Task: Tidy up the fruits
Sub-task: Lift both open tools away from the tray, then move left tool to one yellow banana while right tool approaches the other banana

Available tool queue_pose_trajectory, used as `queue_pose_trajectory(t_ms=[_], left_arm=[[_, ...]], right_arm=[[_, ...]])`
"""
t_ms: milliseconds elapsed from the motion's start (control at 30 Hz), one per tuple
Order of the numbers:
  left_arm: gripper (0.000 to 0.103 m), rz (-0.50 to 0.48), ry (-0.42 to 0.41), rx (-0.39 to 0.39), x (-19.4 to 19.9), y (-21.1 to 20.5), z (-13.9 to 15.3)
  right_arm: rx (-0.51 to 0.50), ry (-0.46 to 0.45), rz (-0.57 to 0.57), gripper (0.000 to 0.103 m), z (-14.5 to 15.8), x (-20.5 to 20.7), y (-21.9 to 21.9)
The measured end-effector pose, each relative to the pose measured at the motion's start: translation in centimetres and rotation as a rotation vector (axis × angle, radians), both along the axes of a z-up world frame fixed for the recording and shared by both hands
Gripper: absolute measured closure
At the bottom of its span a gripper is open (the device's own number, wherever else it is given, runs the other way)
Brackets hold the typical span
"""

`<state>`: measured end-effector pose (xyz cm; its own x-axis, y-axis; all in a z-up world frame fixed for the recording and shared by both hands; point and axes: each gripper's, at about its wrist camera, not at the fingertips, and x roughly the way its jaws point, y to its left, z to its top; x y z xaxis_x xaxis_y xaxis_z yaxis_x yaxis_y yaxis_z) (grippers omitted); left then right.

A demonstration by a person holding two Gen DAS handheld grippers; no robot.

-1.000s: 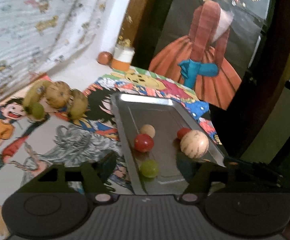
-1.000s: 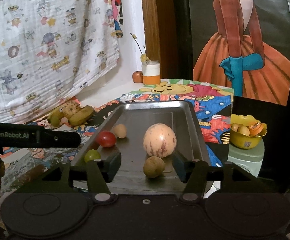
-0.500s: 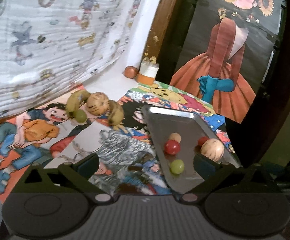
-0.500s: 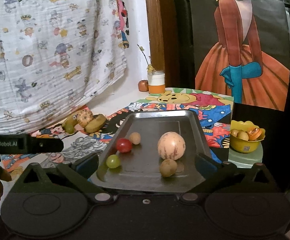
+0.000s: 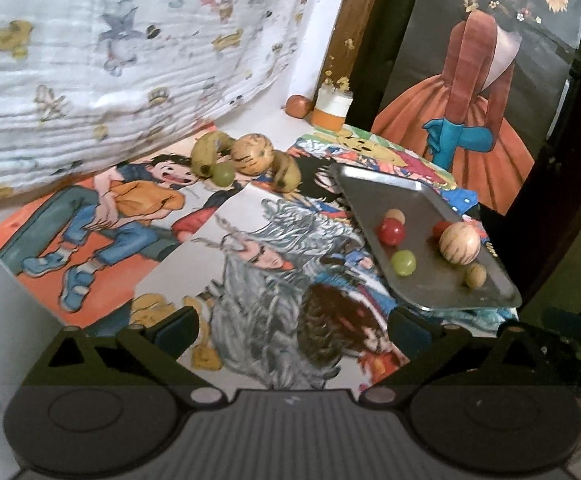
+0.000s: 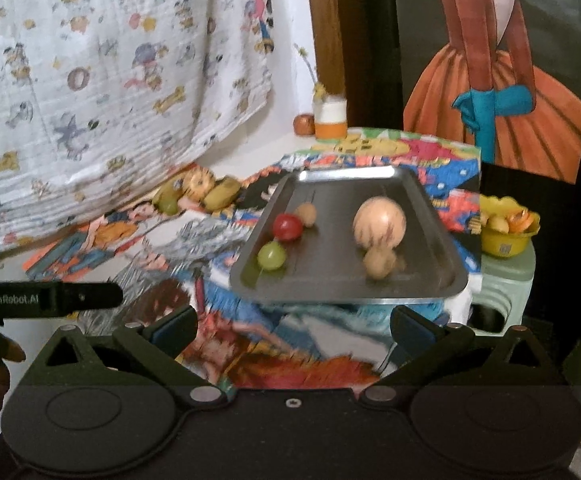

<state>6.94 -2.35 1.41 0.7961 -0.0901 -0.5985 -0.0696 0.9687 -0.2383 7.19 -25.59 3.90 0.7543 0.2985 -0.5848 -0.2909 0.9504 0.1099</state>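
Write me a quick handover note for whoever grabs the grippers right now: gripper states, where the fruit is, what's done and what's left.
Left gripper: open, empty.
Right gripper: open, empty, short of the tray.
Metal tray: striped melon, red fruit, green fruit, two small tan fruits; a second red one shows behind the melon in the left view.
Not yet on the tray: pile by the cloth of bananas, a round striped fruit, a green fruit.
Left: likely move that pile over.

The left gripper (image 5: 292, 330) hangs wide open and empty over the picture-covered table (image 5: 90, 280). A metal tray (image 5: 430, 284) at the table's right edge holds a striped melon (image 5: 459, 244), red tomato (image 5: 391, 231) and green grape (image 5: 403, 263). Bananas (image 5: 206, 152) lie near the far edge.
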Motion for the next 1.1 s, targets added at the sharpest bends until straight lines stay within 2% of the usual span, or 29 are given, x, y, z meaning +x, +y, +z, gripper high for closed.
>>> queue_pose_trajectory(t_ms=[267, 600, 700, 867, 1100], left_arm=[[0.000, 0.031, 0.021, 0.024, -1.3, 1.4, -0.2], [0.000, 0.104, 0.033, 0.011, -2.0, 4.8, -0.8], [0.000, 0.114, 0.025, 0.010, -1.5, 6.1, -0.7], [0.000, 0.129, -0.013, 0.054, 0.4, 7.9, 0.3], [0.000, 0.098, -0.059, 0.084, 3.1, 9.4, 1.8]], right_arm=[[-0.034, 0.060, 0.063, 0.001, -1.0, -1.3, 2.8], [-0.085, 0.076, 0.153, 0.001, -1.2, -1.1, 6.5], [-0.073, 0.049, 0.164, 0.001, -0.3, -0.6, 7.0], [-0.090, -0.013, 0.188, 0.001, 1.9, 1.7, 8.1], [-0.245, -0.126, 0.287, 0.001, 5.5, 6.1, 9.6]])
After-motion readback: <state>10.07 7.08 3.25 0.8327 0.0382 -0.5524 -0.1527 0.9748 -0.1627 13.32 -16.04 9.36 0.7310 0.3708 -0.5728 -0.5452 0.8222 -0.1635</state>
